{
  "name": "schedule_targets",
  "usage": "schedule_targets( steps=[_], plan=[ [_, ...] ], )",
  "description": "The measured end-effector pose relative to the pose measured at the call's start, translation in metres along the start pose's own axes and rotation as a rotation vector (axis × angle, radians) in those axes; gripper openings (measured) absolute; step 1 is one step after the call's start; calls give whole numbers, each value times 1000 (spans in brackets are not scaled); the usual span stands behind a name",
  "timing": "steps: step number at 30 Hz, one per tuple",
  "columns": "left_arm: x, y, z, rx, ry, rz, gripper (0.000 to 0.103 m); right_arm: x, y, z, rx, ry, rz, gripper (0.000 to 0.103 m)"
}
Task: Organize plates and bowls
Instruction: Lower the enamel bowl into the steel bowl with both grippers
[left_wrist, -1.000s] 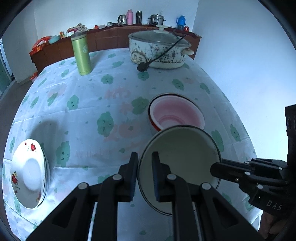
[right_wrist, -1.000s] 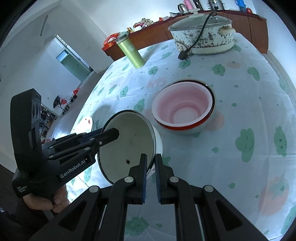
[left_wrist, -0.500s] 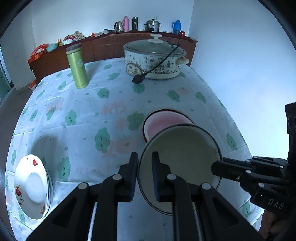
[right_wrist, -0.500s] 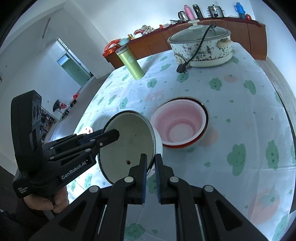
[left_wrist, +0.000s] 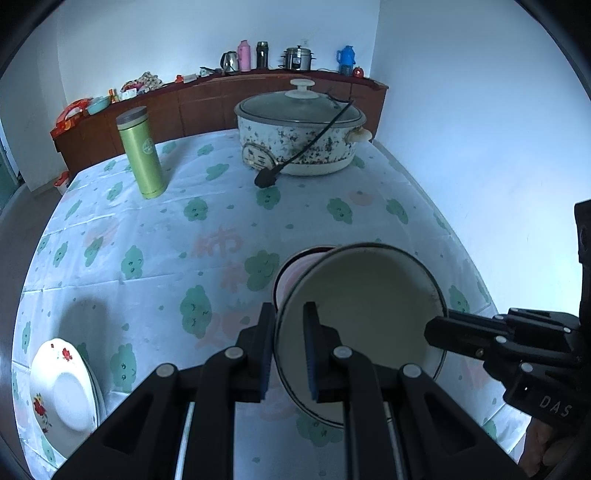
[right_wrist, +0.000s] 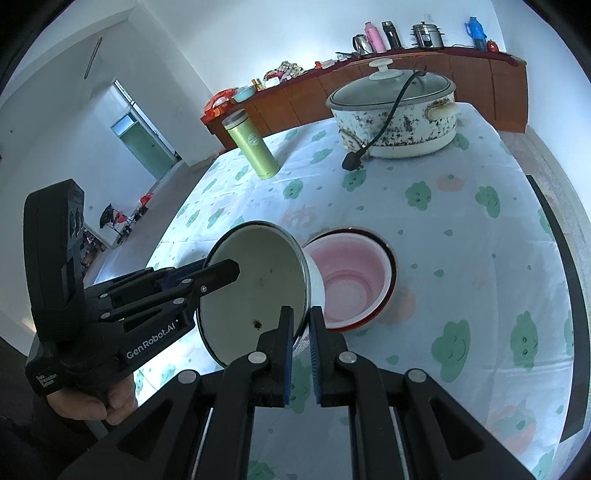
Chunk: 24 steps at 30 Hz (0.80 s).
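Note:
A white enamel bowl (left_wrist: 362, 325) (right_wrist: 255, 291) with a dark rim hangs tilted above the table, held from both sides. My left gripper (left_wrist: 289, 350) is shut on its rim at one edge; it also shows in the right wrist view as the left gripper (right_wrist: 221, 271). My right gripper (right_wrist: 301, 343) is shut on the opposite rim and appears as the right gripper (left_wrist: 436, 330) in the left wrist view. Just beyond the held bowl, a pink bowl with a red rim (right_wrist: 351, 280) (left_wrist: 291, 269) sits on the table. A stack of white flowered plates (left_wrist: 62, 398) lies at the near left.
A speckled electric pot with glass lid (left_wrist: 299, 136) (right_wrist: 399, 114) and its plug cord stands at the far side of the floral tablecloth (left_wrist: 166, 240). A green flask (left_wrist: 142, 151) (right_wrist: 255, 147) stands far left. A wooden sideboard (left_wrist: 221, 99) lines the back wall.
Both grippers have lifted the white bowl higher above the table. The pink bowl and plates now appear farther below, and the white bowl covers more of the pink bowl in the left wrist view.

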<state>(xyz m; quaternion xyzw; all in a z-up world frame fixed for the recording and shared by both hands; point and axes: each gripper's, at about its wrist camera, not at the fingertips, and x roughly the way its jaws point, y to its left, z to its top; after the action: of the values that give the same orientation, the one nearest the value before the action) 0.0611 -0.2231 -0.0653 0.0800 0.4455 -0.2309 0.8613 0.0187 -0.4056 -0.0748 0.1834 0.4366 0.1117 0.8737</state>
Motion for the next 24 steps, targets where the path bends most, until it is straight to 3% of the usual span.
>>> schedule_targets(
  steps=[24],
  plan=[
    [40, -3, 21, -9, 33, -9, 13, 14, -20, 28, -4, -10, -48, 10]
  ],
)
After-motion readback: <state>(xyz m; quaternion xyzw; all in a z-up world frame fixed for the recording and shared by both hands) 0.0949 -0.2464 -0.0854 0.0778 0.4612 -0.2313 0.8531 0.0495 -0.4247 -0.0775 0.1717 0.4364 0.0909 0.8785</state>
